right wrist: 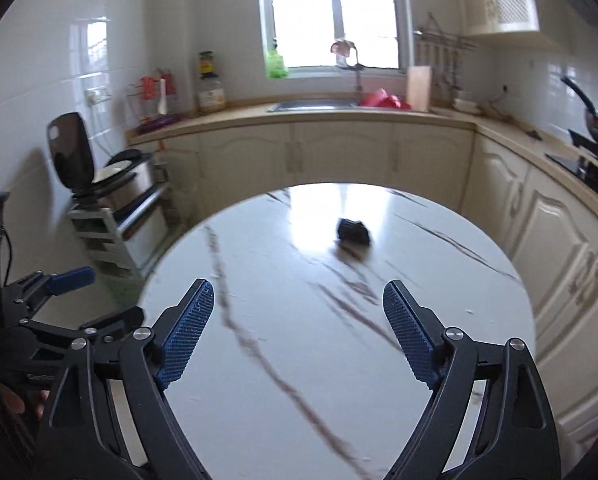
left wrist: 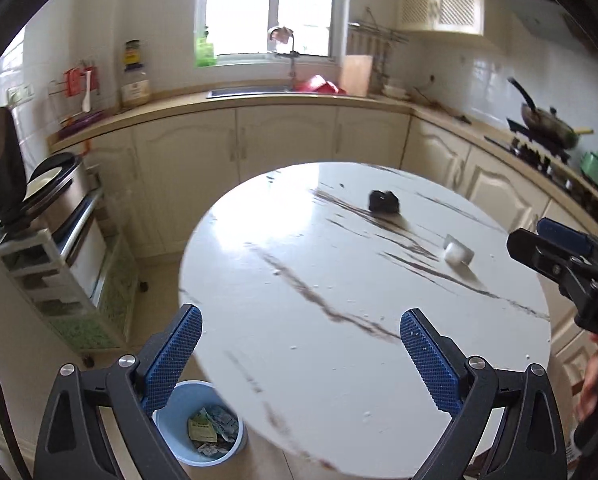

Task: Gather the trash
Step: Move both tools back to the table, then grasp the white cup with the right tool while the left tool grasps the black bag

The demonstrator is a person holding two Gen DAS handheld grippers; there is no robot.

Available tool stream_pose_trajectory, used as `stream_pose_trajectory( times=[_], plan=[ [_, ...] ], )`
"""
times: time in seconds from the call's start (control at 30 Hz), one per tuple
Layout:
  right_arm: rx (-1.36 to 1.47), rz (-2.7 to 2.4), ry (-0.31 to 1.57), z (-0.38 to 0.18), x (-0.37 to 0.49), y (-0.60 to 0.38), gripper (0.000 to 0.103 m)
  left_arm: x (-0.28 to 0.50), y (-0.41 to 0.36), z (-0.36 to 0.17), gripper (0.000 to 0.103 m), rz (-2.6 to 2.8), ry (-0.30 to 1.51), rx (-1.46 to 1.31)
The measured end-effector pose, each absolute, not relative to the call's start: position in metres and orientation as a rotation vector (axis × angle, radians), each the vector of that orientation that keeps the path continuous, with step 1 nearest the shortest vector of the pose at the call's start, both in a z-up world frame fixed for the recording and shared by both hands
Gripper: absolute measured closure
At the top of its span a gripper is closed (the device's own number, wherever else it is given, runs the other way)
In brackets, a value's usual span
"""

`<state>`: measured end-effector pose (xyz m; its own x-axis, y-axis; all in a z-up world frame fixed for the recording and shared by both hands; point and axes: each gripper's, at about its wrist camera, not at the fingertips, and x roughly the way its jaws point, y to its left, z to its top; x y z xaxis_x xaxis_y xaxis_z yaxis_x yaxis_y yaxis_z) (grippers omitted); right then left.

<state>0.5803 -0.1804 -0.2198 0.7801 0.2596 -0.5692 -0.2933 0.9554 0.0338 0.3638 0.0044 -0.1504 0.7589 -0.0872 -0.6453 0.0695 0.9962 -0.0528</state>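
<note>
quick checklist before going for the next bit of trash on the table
1. Left claw open and empty: ok.
2. Right claw open and empty: ok.
3. Black crumpled piece in clear view on the round table: ok.
4. White crumpled piece visible to the right claw's camera: not ok, left view only.
5. Blue bin below the table edge has room: ok.
6. Pictures sharp enough to aim: not ok, blurred.

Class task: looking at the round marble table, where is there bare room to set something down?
The round marble table is bare on its near and left parts. Only the far right is occupied: a crumpled black scrap and a white cup lying sideways.
</note>
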Motion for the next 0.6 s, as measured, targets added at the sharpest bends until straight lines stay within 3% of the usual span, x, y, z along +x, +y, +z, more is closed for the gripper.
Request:
stream_pose_trajectory(
  times=[0.23, 0.6],
  plan=[
    [-0.075, 0.232, 0.804, -0.269, 0.636, -0.243, 0.017, 0.433, -0.014, -0.166, 0.005, -0.105, 0.752, 0.018],
    [-0.120, 0.223, 0.943, -0.325, 0.700, -0.251, 0.032, 0.526, -0.038, -0.194, 0.005, -0.124, 0.807, 0.051]
  ],
)
